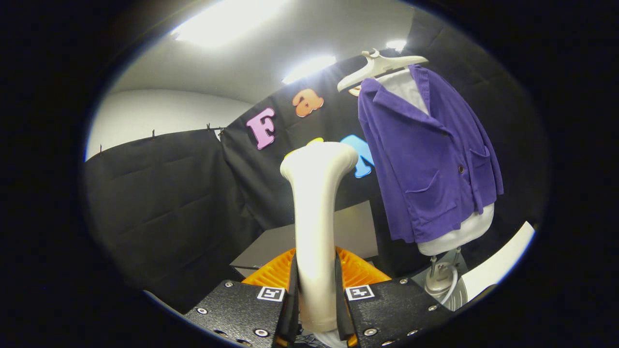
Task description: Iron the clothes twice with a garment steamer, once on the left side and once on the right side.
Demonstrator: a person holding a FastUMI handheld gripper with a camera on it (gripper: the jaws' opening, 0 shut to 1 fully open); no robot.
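A white garment steamer (316, 212) stands upright between my fingers, its head bent toward the right at the top. My gripper (316, 290) is shut on the steamer's handle, with both fingers pressing its sides. Beyond and to the right hangs a purple jacket (425, 159) over a white form, on a white hanger (379, 67). The steamer head is apart from the jacket, left of its front. A white undershirt shows at the jacket's collar and below its hem.
The form rests on a metal stand (442, 280) below the jacket. A grey table top (348, 232) lies behind the steamer. Black cloth walls close the booth behind and to the left. A white curved edge (503, 258) sits at the lower right.
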